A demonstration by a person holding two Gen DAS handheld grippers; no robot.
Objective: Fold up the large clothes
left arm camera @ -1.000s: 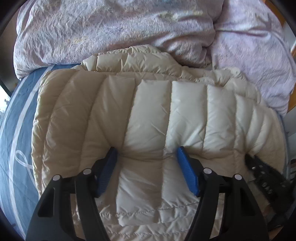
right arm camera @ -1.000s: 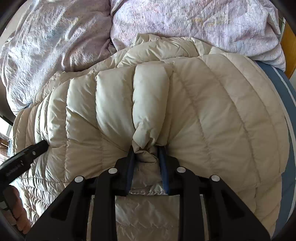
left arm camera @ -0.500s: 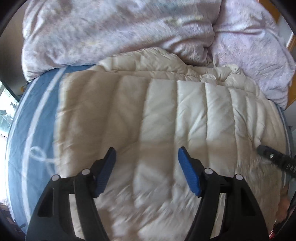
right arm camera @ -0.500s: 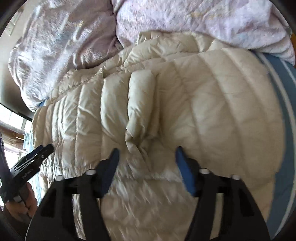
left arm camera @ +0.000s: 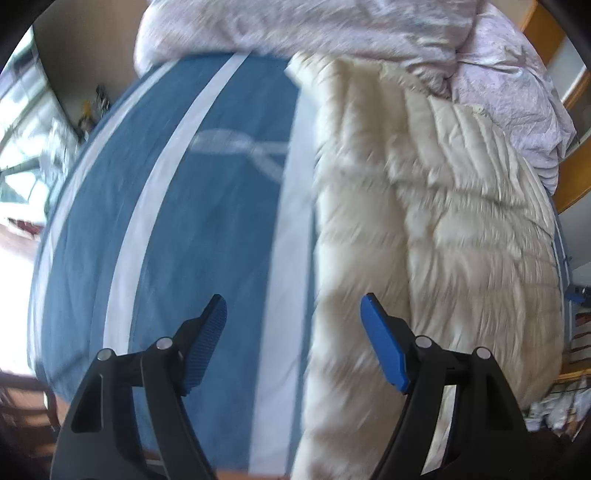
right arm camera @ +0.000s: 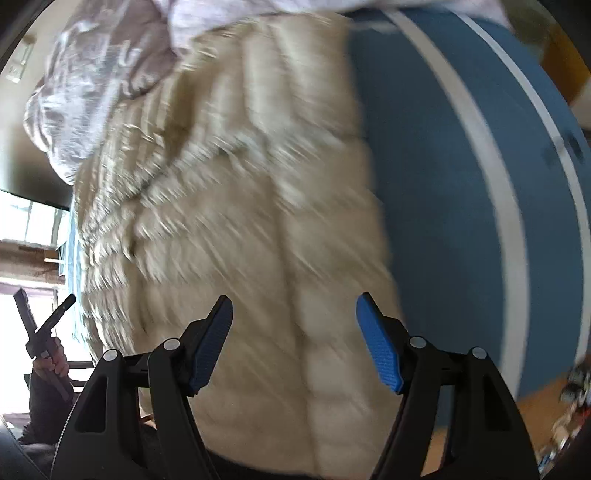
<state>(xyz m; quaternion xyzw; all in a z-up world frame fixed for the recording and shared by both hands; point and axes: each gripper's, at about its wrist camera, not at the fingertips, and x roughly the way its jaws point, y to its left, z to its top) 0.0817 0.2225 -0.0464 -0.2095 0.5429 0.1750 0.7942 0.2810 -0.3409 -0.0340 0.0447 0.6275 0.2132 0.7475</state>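
Cream down jacket [left arm camera: 443, 229] is laid folded on the bed [left arm camera: 192, 229], at 1 o'clock of the left hand-held gripper [left arm camera: 293, 332]. Both hand-held grippers, including the right hand-held gripper [right arm camera: 294, 332], are spread, empty. Edges should be pinched squarely.

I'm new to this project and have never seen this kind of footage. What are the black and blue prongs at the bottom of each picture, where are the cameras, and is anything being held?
The prongs are handheld tools, not a robot: a person holds one two-finger gripper in each hand. A fisheye camera on each looks forward along its fingers, so one picture comes from the left gripper and the other from the right gripper. Both pictures are blurred. On the blue striped bedsheet lies a cream puffer jacket, with a crumpled pale duvet behind it. Both pairs of fingers are spread apart with nothing between them, so nothing is held. At the lower left of the right view you can see the person's left hand gripping the other tool.
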